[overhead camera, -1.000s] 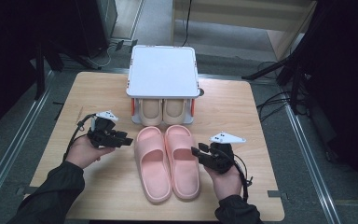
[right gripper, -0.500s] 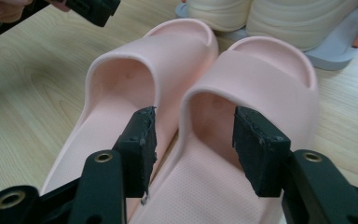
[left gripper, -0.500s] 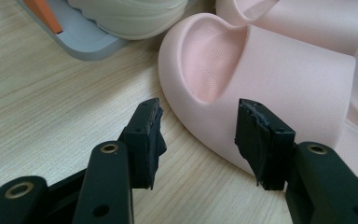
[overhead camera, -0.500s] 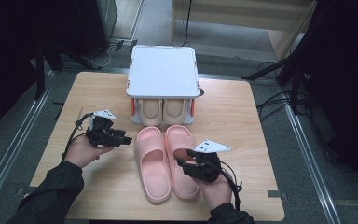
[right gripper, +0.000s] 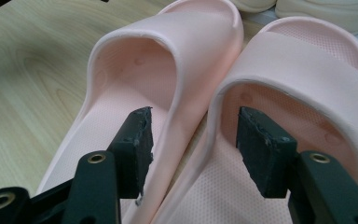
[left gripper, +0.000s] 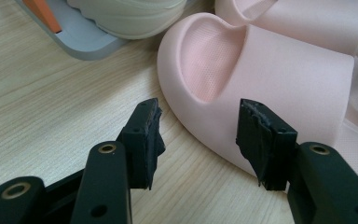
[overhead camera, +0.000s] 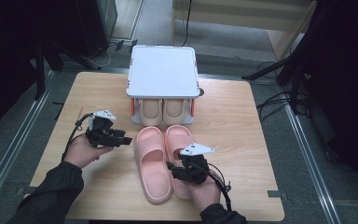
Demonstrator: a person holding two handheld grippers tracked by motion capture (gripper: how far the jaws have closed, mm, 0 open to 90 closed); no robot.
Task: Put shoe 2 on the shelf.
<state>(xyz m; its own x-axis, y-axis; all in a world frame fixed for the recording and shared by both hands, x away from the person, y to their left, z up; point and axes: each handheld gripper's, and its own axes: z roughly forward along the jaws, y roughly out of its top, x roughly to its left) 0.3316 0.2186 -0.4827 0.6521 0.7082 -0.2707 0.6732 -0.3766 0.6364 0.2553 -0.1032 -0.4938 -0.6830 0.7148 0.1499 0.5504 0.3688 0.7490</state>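
Straddling both soft pink foam slides' adjoining inner edges, my right gripper jaws stand wide, empty; left gripper likewise. Light, squashy: pinch rims.

High view looks down; gripper views closely share pink slippers.

We see our right claw over the heel end of the pink slippers, which lie side by side on the bench. Our left claw hangs just left of the left slipper's toe, jaws pointing toward it. Beyond both claws stands a white-topped rack holding cream shoes.
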